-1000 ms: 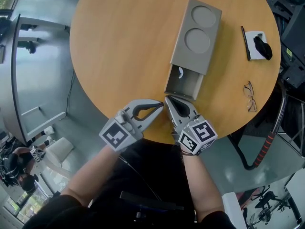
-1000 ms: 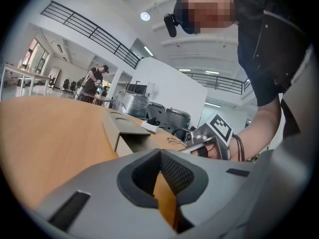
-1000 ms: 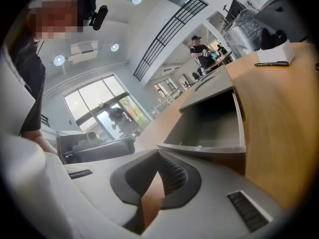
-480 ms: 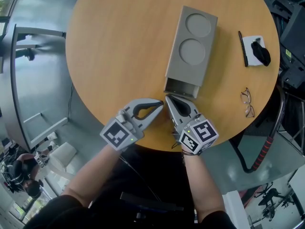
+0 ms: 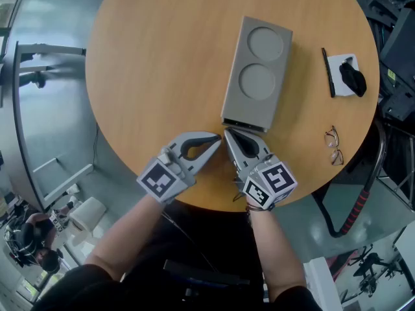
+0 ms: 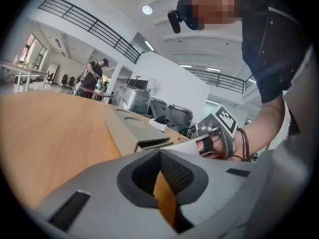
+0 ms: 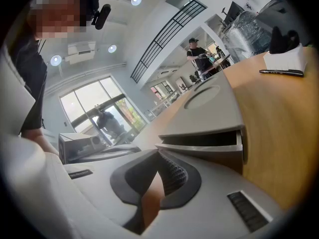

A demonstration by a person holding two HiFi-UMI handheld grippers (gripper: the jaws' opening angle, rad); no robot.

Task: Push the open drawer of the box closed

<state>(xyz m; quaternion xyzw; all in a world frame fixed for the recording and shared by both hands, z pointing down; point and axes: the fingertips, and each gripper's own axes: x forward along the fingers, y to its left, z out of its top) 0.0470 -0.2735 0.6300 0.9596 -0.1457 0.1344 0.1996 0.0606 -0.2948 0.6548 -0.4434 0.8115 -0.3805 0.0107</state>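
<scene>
The right tool [image 5: 228, 135], jaws together, touches the drawer [image 5: 244, 125], which sits almost flush in the box [image 5: 257, 73]. The left tool [image 5: 217, 141], also closed, rests alongside.

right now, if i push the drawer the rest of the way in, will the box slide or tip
Probably won't tip: the box lies long and flat on the table. It may well slide, since the wood looks smooth and nothing braces its far end. The drawer, a sliver out, looks rigid.
</scene>
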